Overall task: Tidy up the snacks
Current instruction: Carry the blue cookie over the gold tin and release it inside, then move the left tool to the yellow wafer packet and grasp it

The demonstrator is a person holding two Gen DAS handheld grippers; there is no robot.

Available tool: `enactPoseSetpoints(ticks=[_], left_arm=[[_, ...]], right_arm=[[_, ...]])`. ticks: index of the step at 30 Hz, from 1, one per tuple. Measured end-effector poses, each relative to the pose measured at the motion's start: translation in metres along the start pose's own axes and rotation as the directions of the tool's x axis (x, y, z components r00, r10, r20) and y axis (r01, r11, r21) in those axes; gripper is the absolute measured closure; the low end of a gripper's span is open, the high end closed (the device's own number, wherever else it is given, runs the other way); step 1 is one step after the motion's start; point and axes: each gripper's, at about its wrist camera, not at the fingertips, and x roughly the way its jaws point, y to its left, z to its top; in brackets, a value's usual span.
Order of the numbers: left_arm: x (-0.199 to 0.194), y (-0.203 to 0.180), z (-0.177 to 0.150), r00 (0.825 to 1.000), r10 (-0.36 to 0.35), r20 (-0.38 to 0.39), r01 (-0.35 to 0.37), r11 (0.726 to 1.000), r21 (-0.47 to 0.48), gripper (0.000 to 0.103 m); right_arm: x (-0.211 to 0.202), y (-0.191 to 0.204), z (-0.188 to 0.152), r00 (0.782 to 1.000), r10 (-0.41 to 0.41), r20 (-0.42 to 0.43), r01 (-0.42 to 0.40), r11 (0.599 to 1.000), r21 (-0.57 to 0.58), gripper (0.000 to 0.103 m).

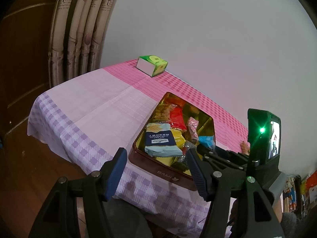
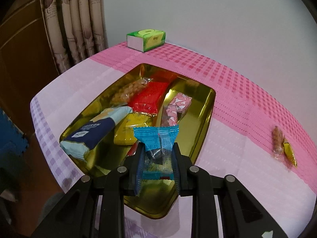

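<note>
Right tongs: my right gripper (image 2: 157,164) is clamped narrow on the blue sachet (image 2: 158,148), a thin crinkly film packet, its long axis running away from me along the fingers.
Key relation: the sachet hangs over the near end of the gold tin (image 2: 206,119), so I judge release is a short drop.
Left tongs: my left gripper (image 1: 156,170) stands wide and holds nothing, at the tin's near rim.
Tin: glossy metal, already heaped with foil and film packs.
Far right: two loose wrapped snacks (image 2: 281,144) lie on the chequered cloth (image 2: 227,79), nearer my right hand.

Two close, downward-tilted wrist views, both over the gold tin (image 1: 204,119) (image 2: 206,107).
</note>
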Motion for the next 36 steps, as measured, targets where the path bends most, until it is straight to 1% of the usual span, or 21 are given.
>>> enactPoseSetpoints(ticks=[18, 24, 25, 27, 28, 30, 32, 34, 36], left_arm=[[0.001, -0.001, -0.001, 1.0, 0.001, -0.009, -0.001, 1.0, 0.002, 0.039], [0.002, -0.002, -0.002, 1.0, 0.003, -0.011, -0.003, 1.0, 0.004, 0.039], [0.002, -0.002, -0.002, 1.0, 0.003, -0.01, -0.003, 1.0, 0.004, 0.039], [0.002, -0.002, -0.002, 1.0, 0.004, -0.006, -0.004, 1.0, 0.005, 0.039], [0.002, -0.002, -0.002, 1.0, 0.005, -0.002, -0.005, 1.0, 0.004, 0.039], [0.003, -0.001, -0.001, 1.0, 0.005, 0.0, -0.005, 1.0, 0.004, 0.039], [0.003, -0.002, 0.0, 1.0, 0.007, 0.004, -0.007, 1.0, 0.009, 0.039], [0.003, -0.005, -0.001, 1.0, 0.001, 0.004, -0.001, 1.0, 0.023, 0.039], [0.004, -0.012, -0.004, 1.0, -0.007, 0.002, 0.007, 0.999, 0.053, 0.039]], right_arm=[[0.015, 0.002, -0.009, 0.999, 0.015, -0.037, -0.015, 1.0, 0.007, 0.08], [0.018, 0.0, -0.013, 0.999, 0.023, -0.048, -0.022, 0.999, 0.025, 0.077], [0.018, -0.001, -0.013, 0.999, 0.029, -0.046, -0.028, 0.999, 0.031, 0.075], [0.014, -0.004, -0.015, 0.998, 0.049, -0.037, -0.047, 0.998, 0.043, 0.063], [0.011, -0.005, -0.016, 0.999, 0.045, -0.027, -0.043, 0.998, 0.049, 0.054], [-0.004, -0.011, -0.019, 0.998, 0.052, 0.022, -0.053, 0.996, 0.065, 0.047], [-0.019, -0.021, -0.025, 0.996, 0.057, 0.062, -0.062, 0.995, 0.084, 0.036], [-0.035, -0.039, -0.037, 0.994, 0.06, 0.093, -0.071, 0.99, 0.121, 0.033], [-0.047, -0.06, -0.052, 0.993, 0.067, 0.102, -0.084, 0.983, 0.166, 0.032]])
